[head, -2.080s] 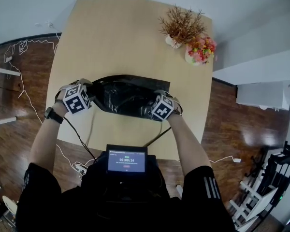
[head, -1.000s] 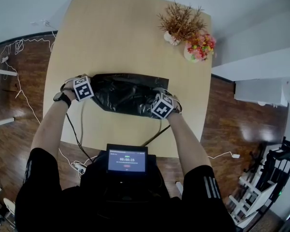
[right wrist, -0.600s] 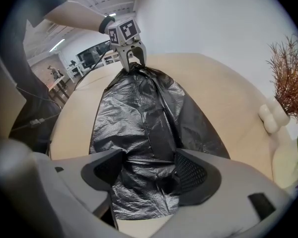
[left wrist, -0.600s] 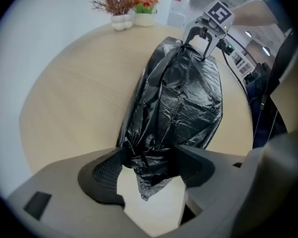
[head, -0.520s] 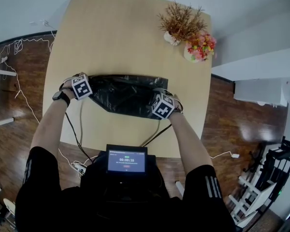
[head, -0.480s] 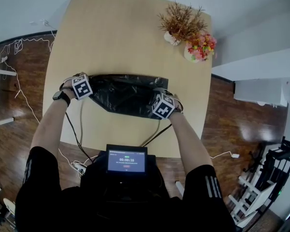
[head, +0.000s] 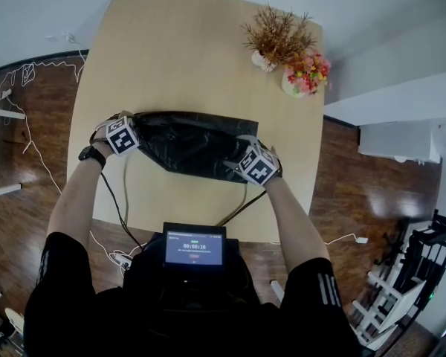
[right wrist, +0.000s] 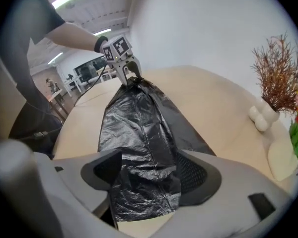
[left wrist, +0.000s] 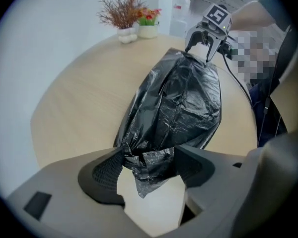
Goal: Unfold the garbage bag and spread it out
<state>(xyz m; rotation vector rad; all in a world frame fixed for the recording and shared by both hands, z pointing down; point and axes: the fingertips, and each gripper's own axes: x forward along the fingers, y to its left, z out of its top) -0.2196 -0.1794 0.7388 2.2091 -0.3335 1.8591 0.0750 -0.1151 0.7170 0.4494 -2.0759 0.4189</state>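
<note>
Left gripper [left wrist: 150, 168] freshly opened, bag [left wrist: 181, 103] seemingly unclamped

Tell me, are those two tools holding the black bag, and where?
Nothing is gripped: the left hand-held gripper and right hand-held gripper have just been opening, with the garbage bag ends loose between their jaws.

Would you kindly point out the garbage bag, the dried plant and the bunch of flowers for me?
garbage bag [head: 189, 141]: head view, middle of the crumpled black plastic.
dried plant [head: 280, 34]: head view, its brown twigs.
bunch of flowers [head: 310, 71]: head view, the red and yellow blooms.
</note>
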